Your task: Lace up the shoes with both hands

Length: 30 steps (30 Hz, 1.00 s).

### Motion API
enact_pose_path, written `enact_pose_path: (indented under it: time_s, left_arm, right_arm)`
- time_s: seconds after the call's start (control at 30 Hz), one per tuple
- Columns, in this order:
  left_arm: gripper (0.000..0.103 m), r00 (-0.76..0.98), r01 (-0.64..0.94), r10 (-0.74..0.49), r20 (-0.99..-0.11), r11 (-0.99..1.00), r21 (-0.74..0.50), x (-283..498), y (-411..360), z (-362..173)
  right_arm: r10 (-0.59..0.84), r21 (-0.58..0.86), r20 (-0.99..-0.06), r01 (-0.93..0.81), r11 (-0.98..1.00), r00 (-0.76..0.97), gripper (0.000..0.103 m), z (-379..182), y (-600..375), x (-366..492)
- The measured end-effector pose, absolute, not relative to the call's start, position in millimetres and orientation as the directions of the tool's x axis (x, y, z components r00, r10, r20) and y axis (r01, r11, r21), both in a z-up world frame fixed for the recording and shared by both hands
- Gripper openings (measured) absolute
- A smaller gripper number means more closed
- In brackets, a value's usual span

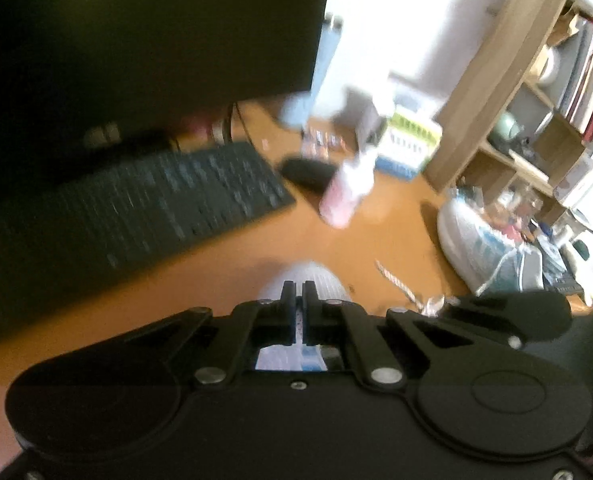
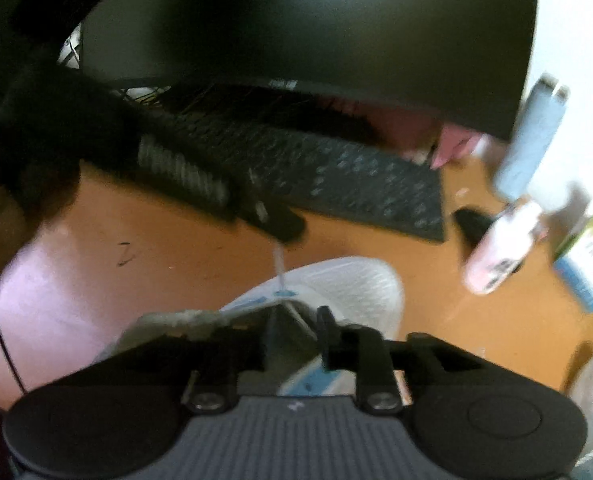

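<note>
Big dark monitor (image 2: 316,20) fills the top, with a keyboard (image 2: 336,176) under it on the orange desk (image 2: 156,252). The white shoe (image 2: 348,284) sits at 6 o'clock, right below both claws. The left claw (image 1: 298,292) is pinched tight on a lace (image 2: 278,260) that runs up from the shoe. The right claw (image 2: 292,320) is partly open over the shoe's tongue, gripping nothing. A second shoe (image 1: 492,252) lies at 3 o'clock, and a pink bottle (image 1: 346,192) stands near the keyboard.
</note>
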State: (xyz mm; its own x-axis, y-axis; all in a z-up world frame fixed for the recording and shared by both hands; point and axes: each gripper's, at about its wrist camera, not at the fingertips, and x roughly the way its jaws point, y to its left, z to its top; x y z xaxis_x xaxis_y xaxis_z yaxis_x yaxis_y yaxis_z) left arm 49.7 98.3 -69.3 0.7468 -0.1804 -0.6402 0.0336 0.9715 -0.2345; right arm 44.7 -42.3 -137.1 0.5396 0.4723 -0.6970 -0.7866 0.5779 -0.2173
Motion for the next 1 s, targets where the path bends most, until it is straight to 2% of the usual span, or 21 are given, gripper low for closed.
enact_pose_path:
  time_s: [0.07,0.17,0.37,0.43,0.47,0.57,0.73,1.0]
  left_arm:
    - [0.0,0.799,0.006,-0.113,-0.591,0.984,-0.18,42,112,-46]
    - [0.0,0.852,-0.061,-0.016,-0.524,0.99,-0.129,31,136,-14]
    - [0.0,0.877,-0.295,0.271,-0.397,0.956,0.0,-16,202,46]
    - [0.0,0.859,-0.366,0.347,-0.376,0.93,0.023,-32,221,58]
    - [0.0,0.853,-0.384,0.366,-0.373,0.923,0.027,-37,225,60]
    - [0.0,0.84,-0.408,0.384,-0.383,0.913,0.022,-51,232,62]
    - [0.0,0.849,-0.35,0.321,-0.419,0.937,0.009,-49,210,46]
    - [0.0,0.845,-0.233,0.204,-0.494,0.972,0.002,-17,182,23]
  right_arm:
    - [0.447,-0.265,-0.687,-0.77,0.581,0.574,0.038,-138,-46,40]
    - [0.44,-0.26,-0.678,-0.752,0.606,0.589,0.039,-140,-52,38]
    - [0.433,-0.254,-0.673,-0.737,0.626,0.6,0.042,-141,-56,39]
    - [0.456,-0.172,-0.673,-0.722,0.67,0.583,0.043,-136,-65,43]
    - [0.497,-0.079,-0.666,-0.716,0.694,0.555,0.043,-132,-76,47]
    - [0.562,0.09,-0.638,-0.674,0.733,0.526,0.043,-121,-105,46]
    - [0.514,0.201,-0.624,-0.515,0.833,0.588,0.046,-115,-165,46]
    - [0.185,0.261,-0.581,-0.034,0.965,0.792,0.046,-95,-296,51]
